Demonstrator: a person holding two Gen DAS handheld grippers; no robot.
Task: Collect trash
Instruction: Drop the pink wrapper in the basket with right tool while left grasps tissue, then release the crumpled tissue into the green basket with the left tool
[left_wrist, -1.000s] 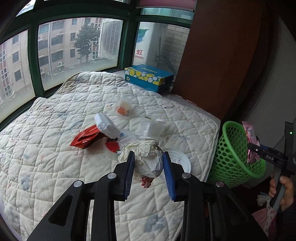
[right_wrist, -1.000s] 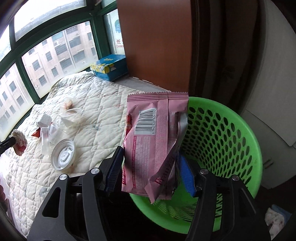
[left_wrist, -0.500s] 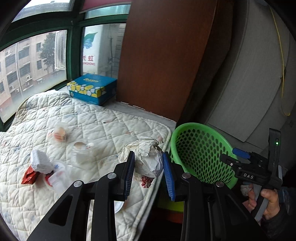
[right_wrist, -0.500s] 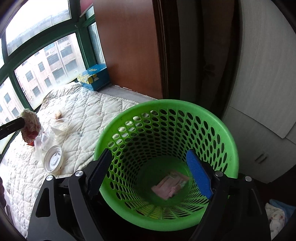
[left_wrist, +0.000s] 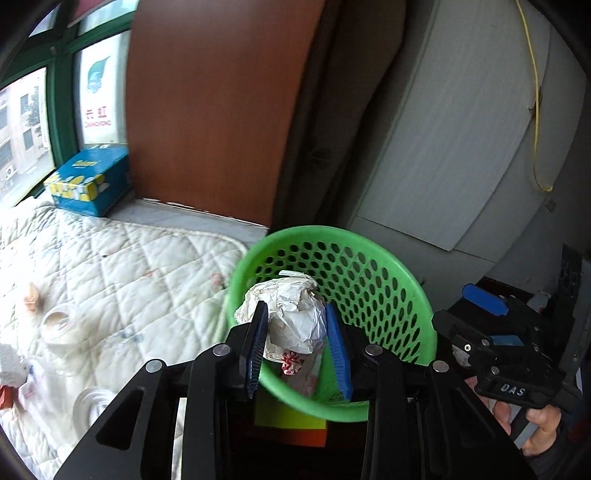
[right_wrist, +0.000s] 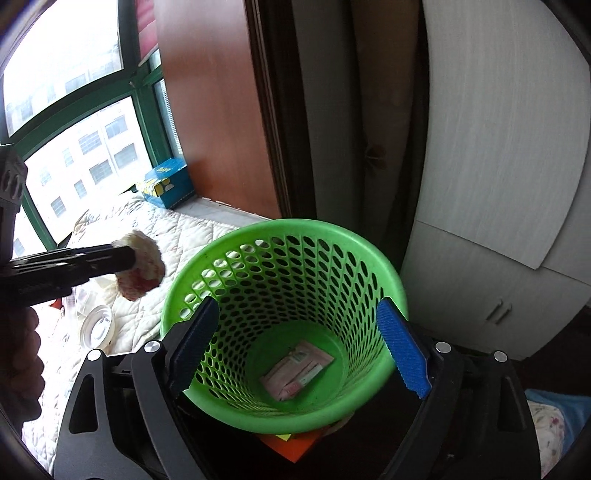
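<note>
Paper wad, crumpled and white with a red-printed scrap hanging below it, is sitting clamped between the blue pads of the left gripper, which is holding it by the near rim of the green perforated basket; in the right wrist view the wad is hanging just outside the basket's left rim, over the quilted cover. The right gripper is hovering over the basket mouth with its fingers spread wide and gripping nothing. A pink wrapper is lying flat on the basket floor. A white lid is resting on the quilt.
</note>
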